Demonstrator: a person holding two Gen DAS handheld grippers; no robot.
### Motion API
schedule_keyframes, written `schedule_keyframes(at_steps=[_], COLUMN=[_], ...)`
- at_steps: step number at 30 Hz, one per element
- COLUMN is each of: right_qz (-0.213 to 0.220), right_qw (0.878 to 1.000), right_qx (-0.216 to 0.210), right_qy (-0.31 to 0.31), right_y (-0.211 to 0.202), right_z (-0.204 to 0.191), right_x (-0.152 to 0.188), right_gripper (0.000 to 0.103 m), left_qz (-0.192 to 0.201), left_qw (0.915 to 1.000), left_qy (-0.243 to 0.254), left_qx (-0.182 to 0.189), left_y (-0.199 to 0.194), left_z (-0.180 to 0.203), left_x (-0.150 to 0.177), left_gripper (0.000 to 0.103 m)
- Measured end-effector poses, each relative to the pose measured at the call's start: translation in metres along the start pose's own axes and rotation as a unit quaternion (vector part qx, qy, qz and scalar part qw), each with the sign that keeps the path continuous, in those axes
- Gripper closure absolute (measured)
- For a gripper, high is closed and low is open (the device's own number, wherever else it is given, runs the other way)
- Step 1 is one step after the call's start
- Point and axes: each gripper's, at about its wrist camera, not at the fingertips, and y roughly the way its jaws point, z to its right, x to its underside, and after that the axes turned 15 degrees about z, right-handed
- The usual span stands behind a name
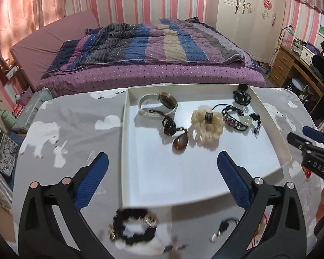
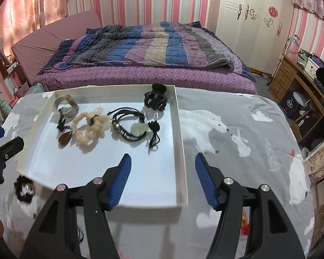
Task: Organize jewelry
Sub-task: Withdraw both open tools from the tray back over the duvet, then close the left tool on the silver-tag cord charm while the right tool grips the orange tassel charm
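**Mia:** Well, which piece is still out of the white tray?

**Ben:** The black beaded bracelet. It lies on the tabletop, just past the tray's near edge, by its near left corner. It looks blurry, so I can't see its beads well.

**Mia:** Which tool is closer to it?

**Ben:** The left tool. The bracelet sits right below it, a bit to its left side, closer in than the blue pads. In the right wrist view the same bracelet is far off to the left, well apart from the right tool.

**Mia:** Are the tools holding anything?

**Ben:** No. Both are spread wide with nothing between the pads.

**Mia:** So what should happen, do you think?

**Ben:** I think the left tool should pull back and dip down, because the bracelet is under it, not in front. The loop lies flat, stretched side to side along the tray's near edge, so pinching one side of the loop looks best.

**Mia:** Anything else left out?

**Ben:** A small dark thing near the near edge too. I can't tell what it is.
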Motion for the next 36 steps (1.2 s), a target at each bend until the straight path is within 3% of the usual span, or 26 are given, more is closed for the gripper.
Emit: schedule_keyframes(at_steps=[10, 17, 27, 36], right_qz=[0.007, 0.009, -0.005, -0.022], right_qw=[1.0, 0.999, 0.997, 0.997], right_qx=[-0.024, -0.021, 0.025, 0.032], right_qy=[0.018, 0.047, 0.067, 0.063], right_y=[-0.077, -0.108, -0.103, -0.083], right_z=[0.022, 0.058, 0.11, 0.119], right_x=[0.025, 0.052, 0.07, 0.081], right_gripper=[0.035, 0.035, 0.035, 0.035], left_qz=[0.019, 0.015, -0.009, -0.029], left_qw=[0.9994, 0.999, 0.9988, 0.9981], left_qy=[-0.006, -0.02, -0.039, -0.047], left_qx=[-0.027, -0.036, -0.029, -0.029], left_y=[-0.069, -0.082, -0.073, -0.059], left_z=[-0.028, -0.048, -0.066, -0.071], left_x=[0.031, 0.058, 0.081, 0.091], left_gripper=[0.003, 0.003, 0.003, 0.003])
